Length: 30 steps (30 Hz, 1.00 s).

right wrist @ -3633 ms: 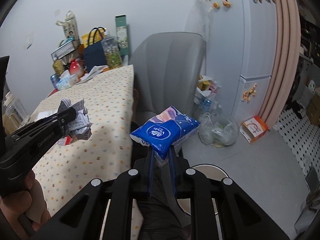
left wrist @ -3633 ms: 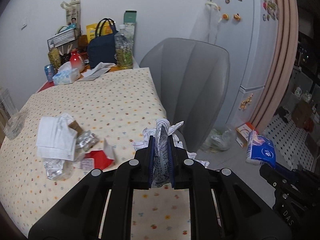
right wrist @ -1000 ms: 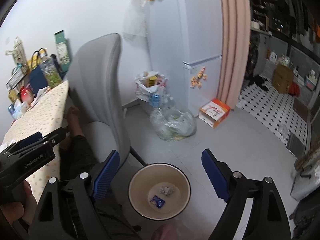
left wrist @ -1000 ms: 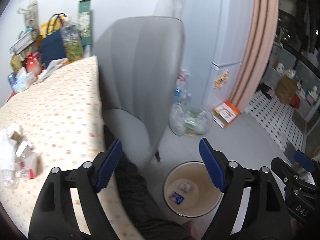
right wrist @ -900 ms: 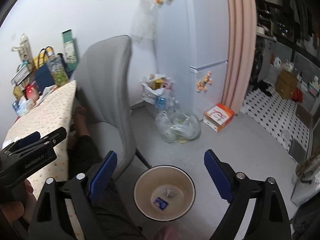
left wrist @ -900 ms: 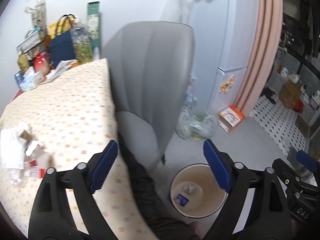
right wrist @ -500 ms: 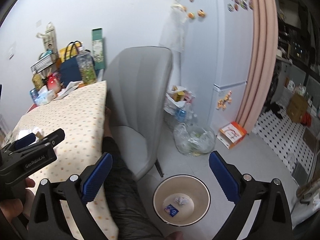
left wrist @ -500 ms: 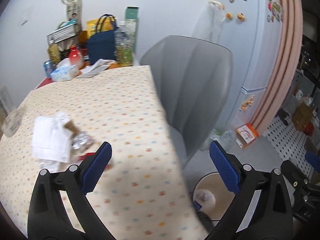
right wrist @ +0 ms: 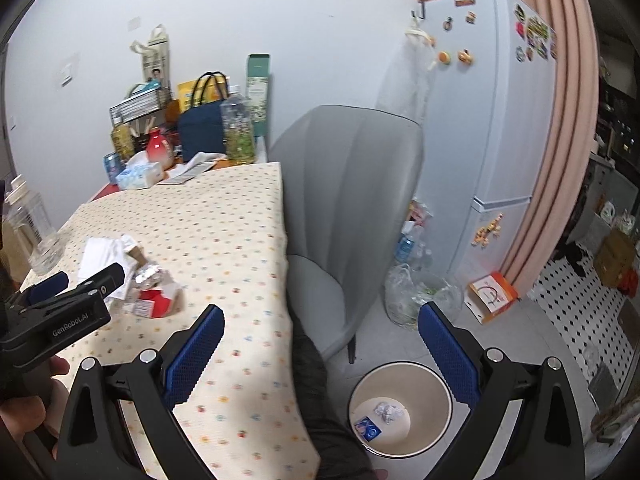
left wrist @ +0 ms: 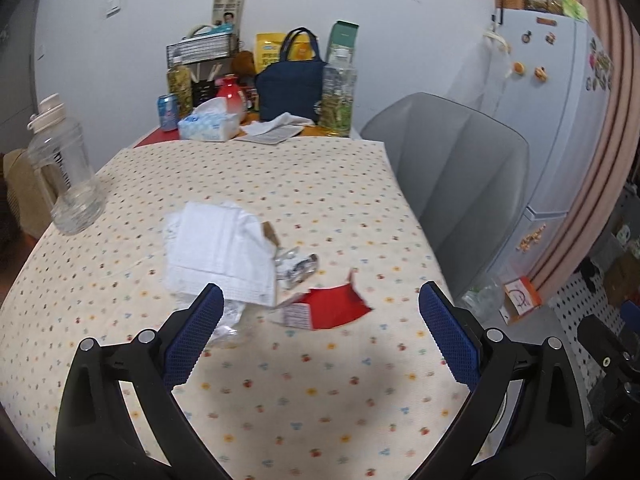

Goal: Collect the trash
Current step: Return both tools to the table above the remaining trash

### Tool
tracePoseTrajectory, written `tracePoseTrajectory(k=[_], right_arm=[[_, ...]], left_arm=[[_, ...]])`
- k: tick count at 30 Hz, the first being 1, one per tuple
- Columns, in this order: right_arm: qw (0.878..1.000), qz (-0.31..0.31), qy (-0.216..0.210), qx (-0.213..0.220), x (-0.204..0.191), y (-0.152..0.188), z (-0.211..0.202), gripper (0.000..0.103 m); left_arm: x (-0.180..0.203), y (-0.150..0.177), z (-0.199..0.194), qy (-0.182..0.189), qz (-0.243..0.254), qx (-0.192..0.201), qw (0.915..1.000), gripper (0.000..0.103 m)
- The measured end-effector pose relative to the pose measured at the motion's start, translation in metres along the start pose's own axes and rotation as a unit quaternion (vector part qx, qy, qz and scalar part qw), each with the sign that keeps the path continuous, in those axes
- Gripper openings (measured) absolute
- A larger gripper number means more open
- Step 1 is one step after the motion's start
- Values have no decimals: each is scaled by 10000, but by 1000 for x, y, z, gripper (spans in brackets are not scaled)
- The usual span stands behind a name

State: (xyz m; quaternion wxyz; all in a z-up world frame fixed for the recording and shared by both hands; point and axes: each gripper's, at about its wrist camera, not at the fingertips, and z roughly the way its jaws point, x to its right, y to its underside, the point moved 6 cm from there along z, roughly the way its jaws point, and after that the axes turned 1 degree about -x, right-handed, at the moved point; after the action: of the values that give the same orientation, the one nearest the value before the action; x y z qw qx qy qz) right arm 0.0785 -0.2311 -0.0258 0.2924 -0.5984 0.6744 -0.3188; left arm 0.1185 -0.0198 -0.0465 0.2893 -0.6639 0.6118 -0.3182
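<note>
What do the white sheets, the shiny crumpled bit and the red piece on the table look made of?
White sheets: soft tissue or paper napkin, matte, limp layered folds. Shiny crumpled bit: probably foil or metallised wrapper; it glints and holds sharp creases. Red piece: likely thin card from a torn carton, flat glossy red panels with printed white side. Blur leaves the finer detail open.

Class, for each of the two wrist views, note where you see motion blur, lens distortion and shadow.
Left wrist view: the trash pile is softly smeared, a dark shadow lies on the tablecloth between the open fingers, and the fridge bows at the frame edge. Right wrist view: the near tablecloth dots blur, the curtain curves strongly, and the bin looks fairly sharp.
</note>
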Motion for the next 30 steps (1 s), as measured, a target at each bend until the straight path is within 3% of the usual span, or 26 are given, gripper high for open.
tracePoseTrajectory(k=[23, 30], right_arm=[[9960, -573, -615, -293, -97, 10, 30, 95], [9931, -567, -873, -538, -115, 16, 54, 85]], left_arm=[[-118, 20, 3, -672, -804, -131, 9944, 97], [-134, 21, 19, -595, -1016, -197, 9928, 97]])
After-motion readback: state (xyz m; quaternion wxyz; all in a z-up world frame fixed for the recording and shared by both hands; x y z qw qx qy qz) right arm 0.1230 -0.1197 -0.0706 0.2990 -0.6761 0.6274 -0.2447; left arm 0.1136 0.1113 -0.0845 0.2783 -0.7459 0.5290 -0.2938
